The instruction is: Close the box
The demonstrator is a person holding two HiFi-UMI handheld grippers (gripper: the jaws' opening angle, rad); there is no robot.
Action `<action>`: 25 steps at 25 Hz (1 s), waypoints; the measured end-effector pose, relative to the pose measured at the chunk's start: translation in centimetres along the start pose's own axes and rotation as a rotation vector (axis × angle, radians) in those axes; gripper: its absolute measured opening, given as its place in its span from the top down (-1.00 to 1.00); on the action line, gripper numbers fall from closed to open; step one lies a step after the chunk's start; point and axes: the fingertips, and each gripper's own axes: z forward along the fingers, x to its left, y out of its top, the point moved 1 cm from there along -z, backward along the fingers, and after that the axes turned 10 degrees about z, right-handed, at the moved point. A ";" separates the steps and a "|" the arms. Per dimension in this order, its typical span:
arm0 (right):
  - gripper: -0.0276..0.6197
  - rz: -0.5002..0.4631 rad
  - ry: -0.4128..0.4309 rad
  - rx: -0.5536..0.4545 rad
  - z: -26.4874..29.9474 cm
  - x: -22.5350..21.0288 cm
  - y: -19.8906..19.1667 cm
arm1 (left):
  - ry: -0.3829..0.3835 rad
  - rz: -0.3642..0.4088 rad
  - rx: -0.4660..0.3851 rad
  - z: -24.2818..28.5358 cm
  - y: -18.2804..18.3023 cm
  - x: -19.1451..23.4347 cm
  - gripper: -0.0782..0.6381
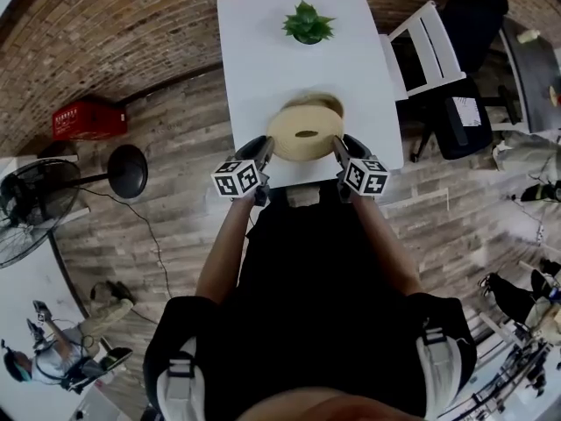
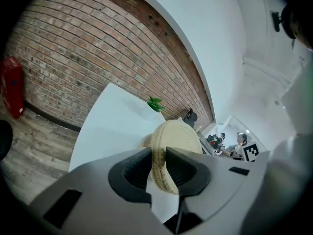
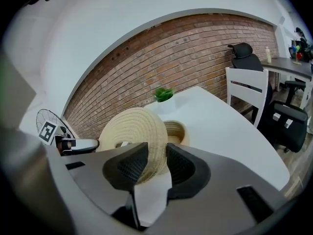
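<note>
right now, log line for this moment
lid: held, off box | left gripper: shut on lid | right gripper: shut on lid | box: open

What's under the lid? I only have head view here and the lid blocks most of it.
Observer: The right gripper view shows the box open. It stands on the table just beyond the lid.
Operator: Is the left grip on?
Observer: Yes. In its own view, the left gripper has a finger pressed on each side of the lid's rim.
Operator: And the right?
Observer: Same. The right gripper has its fingers shut on the rim, with nothing else between them.
</note>
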 end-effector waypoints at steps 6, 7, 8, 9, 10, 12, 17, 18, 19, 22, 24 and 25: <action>0.55 -0.033 0.026 0.065 1.6 -1.5 1.5 | 0.074 -0.039 -0.009 1.5 -0.4 -0.3 0.50; 0.55 -0.039 0.028 0.074 2.0 -1.6 1.7 | 0.084 -0.045 -0.009 1.6 -0.5 -0.2 0.50; 0.55 -0.045 0.032 0.083 2.3 -1.6 1.9 | 0.092 -0.051 -0.008 1.8 -0.5 -0.1 0.50; 0.55 -0.053 0.038 0.093 2.6 -1.6 2.1 | 0.099 -0.056 -0.005 1.9 -0.6 0.0 0.50; 0.55 -0.061 0.045 0.104 2.8 -1.7 2.3 | 0.105 -0.060 -0.003 2.1 -0.7 0.1 0.50; 0.55 -0.079 0.055 0.123 3.3 -1.9 2.6 | 0.111 -0.065 0.003 2.5 -0.9 0.4 0.50; 0.55 -0.113 0.073 0.163 4.4 -2.4 3.0 | 0.128 -0.076 -0.001 3.4 -0.9 0.9 0.50; 0.55 -0.115 0.075 0.171 4.6 -2.5 3.0 | 0.132 -0.076 -0.002 3.6 -0.9 1.0 0.50; 0.55 -0.114 0.076 0.177 4.7 -2.6 3.1 | 0.134 -0.076 -0.002 3.8 -0.8 1.0 0.50; 0.55 -0.115 0.074 0.185 5.3 -3.0 3.7 | 0.137 -0.073 -0.003 4.4 -0.6 1.1 0.50; 0.55 -0.117 0.074 0.193 5.7 -3.2 4.0 | 0.147 -0.074 -0.002 4.9 -0.5 1.2 0.50; 0.55 -0.117 0.073 0.198 5.9 -3.4 4.1 | 0.155 -0.076 0.002 5.1 -0.6 1.3 0.50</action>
